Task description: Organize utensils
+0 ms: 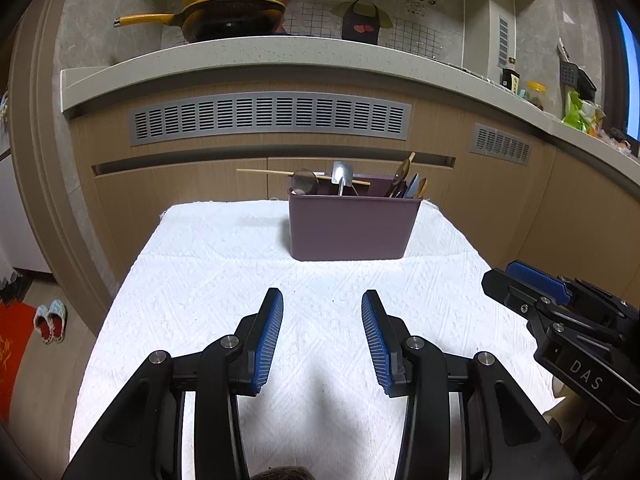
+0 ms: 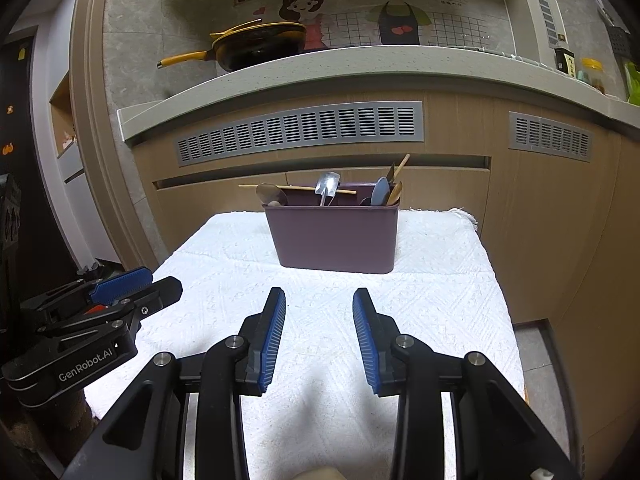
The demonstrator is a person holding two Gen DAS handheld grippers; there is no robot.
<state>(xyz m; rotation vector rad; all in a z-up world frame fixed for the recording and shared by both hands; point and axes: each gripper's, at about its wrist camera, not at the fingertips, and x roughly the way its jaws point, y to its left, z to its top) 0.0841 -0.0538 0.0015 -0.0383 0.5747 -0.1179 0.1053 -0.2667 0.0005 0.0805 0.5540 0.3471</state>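
A purple plastic utensil holder (image 1: 350, 228) (image 2: 334, 236) stands at the far end of a white-cloth table (image 1: 224, 280) (image 2: 440, 280). It holds several utensils: a metal shovel-shaped spoon (image 1: 342, 176) (image 2: 327, 184), a ladle (image 1: 305, 182) (image 2: 270, 193), a chopstick lying across its rim (image 1: 264, 172) (image 2: 296, 188), and spoons at its right end (image 1: 412, 186) (image 2: 386, 190). My left gripper (image 1: 322, 300) is open and empty above the near cloth. My right gripper (image 2: 319, 298) is open and empty too; it also shows at the right edge of the left wrist view (image 1: 520, 280).
Wooden kitchen cabinets with grey vents (image 1: 272, 120) (image 2: 300, 130) rise behind the table. A yellow-handled pan (image 1: 224, 16) (image 2: 256, 44) sits on the counter above. Bottles and jars (image 1: 520, 84) stand at the counter's right. Slippers (image 1: 50, 320) lie on the floor left.
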